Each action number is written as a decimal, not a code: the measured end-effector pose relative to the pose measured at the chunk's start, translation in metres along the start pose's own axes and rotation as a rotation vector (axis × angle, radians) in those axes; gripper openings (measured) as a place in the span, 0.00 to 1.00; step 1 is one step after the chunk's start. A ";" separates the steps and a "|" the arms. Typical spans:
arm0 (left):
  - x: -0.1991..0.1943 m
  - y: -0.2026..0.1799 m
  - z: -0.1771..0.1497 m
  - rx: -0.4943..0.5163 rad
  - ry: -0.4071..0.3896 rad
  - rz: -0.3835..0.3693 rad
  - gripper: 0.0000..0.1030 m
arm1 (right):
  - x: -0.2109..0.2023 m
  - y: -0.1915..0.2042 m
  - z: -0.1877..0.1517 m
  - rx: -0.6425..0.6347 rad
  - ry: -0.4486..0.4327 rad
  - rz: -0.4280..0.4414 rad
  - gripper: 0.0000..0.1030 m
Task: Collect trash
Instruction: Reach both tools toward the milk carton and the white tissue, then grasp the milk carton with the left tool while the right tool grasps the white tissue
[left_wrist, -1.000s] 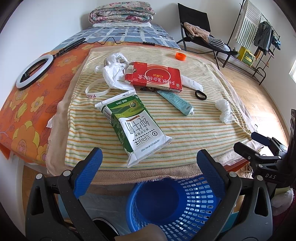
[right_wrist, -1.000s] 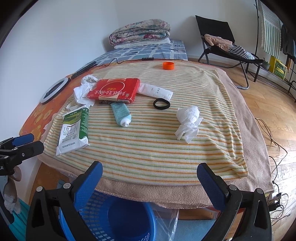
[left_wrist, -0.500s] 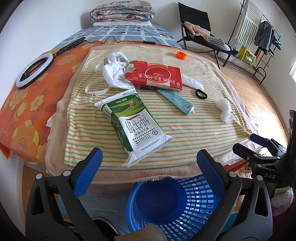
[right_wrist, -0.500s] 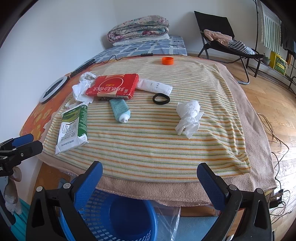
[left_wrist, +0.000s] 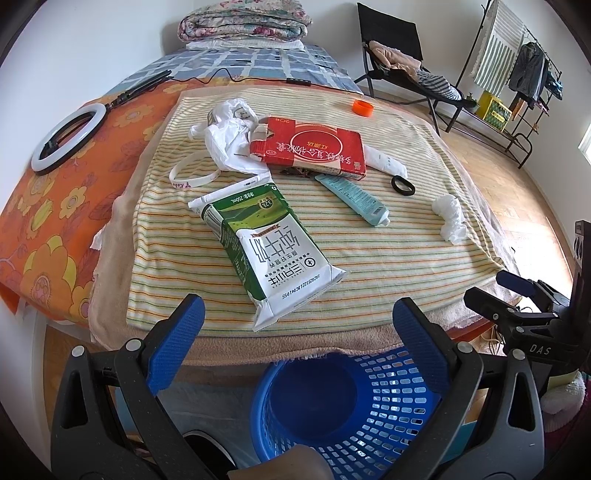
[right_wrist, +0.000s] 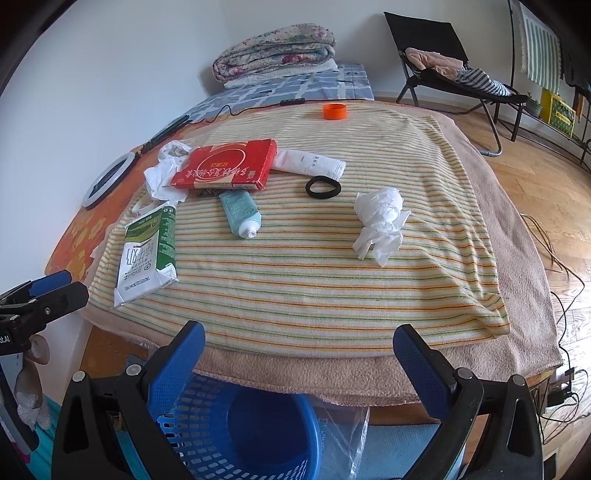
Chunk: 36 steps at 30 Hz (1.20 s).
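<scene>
A green and white milk carton (left_wrist: 269, 251) lies flattened on the striped towel (left_wrist: 369, 258), just beyond my open left gripper (left_wrist: 295, 332). Further back are a red box (left_wrist: 314, 149), a crumpled white plastic bag (left_wrist: 225, 136), a teal tube (left_wrist: 354, 199), a white tube (right_wrist: 310, 162), a black hair band (right_wrist: 323, 187), an orange cap (right_wrist: 335, 111) and a wad of tissue (right_wrist: 382, 218). My right gripper (right_wrist: 297, 343) hangs open at the table's near edge, empty. A blue basket (left_wrist: 351, 406) sits on the floor beneath both grippers.
A white ring light (left_wrist: 66, 142) lies on the orange flowered cloth at left. Folded quilts (left_wrist: 243, 18) are stacked at the back. A black folding chair (right_wrist: 454, 70) with clothes and a drying rack (left_wrist: 517, 74) stand at right on the wooden floor.
Both grippers have edged slightly forward and higher over the table edge; the objects have not moved.
</scene>
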<state>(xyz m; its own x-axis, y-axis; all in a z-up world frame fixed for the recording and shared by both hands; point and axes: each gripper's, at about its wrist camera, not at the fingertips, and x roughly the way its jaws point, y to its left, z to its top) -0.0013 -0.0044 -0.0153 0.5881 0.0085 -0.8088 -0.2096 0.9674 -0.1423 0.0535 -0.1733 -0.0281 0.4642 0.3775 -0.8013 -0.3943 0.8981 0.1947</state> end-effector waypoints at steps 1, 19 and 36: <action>-0.001 0.000 0.001 0.001 -0.001 0.001 1.00 | 0.000 0.000 0.000 0.003 0.001 0.002 1.00; 0.002 0.001 -0.001 -0.006 0.006 0.004 1.00 | 0.004 -0.008 0.000 0.041 0.019 0.026 1.00; 0.027 0.029 0.024 -0.157 0.116 -0.055 1.00 | 0.001 -0.034 0.021 0.071 -0.032 -0.025 1.00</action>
<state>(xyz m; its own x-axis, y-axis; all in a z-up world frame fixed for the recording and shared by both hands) 0.0273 0.0303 -0.0271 0.5101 -0.0812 -0.8563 -0.3040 0.9143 -0.2678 0.0838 -0.1986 -0.0236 0.4985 0.3611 -0.7881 -0.3261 0.9205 0.2155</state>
